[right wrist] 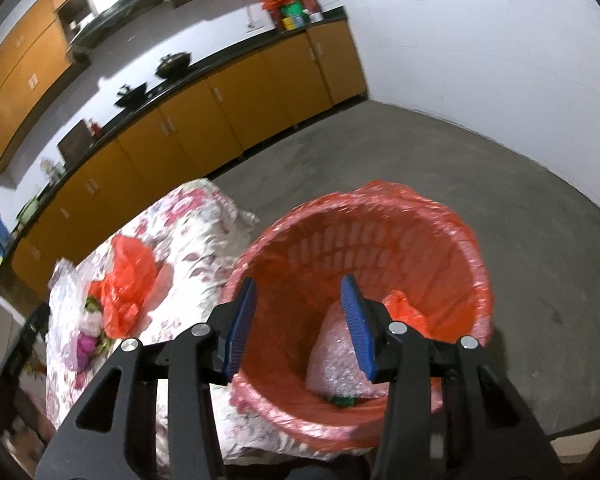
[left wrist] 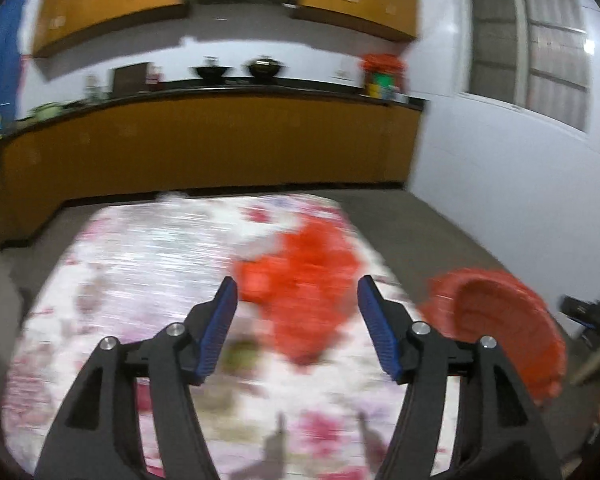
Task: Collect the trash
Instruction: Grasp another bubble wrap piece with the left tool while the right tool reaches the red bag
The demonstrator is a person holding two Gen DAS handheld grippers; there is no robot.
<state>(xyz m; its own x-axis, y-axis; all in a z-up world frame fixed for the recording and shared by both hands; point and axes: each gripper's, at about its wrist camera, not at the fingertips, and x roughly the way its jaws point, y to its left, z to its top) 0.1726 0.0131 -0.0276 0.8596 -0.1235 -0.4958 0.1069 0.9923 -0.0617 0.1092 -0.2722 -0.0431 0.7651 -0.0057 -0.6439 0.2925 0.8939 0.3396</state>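
Observation:
A crumpled red plastic bag lies on the floral-cloth table; the view is blurred. My left gripper is open just above and before the bag, empty. A red basket lined with a red bag stands off the table's right edge. In the right wrist view my right gripper is open and empty over the basket. Inside lie a pink-white bubble wrap bundle, a red bag scrap and something green. The red bag shows on the table to the left.
Small crumpled scraps, pink and greenish, lie on the table beside the red bag. Orange cabinets with a black counter run along the far wall. Grey concrete floor surrounds the basket. A dark object stands at the right.

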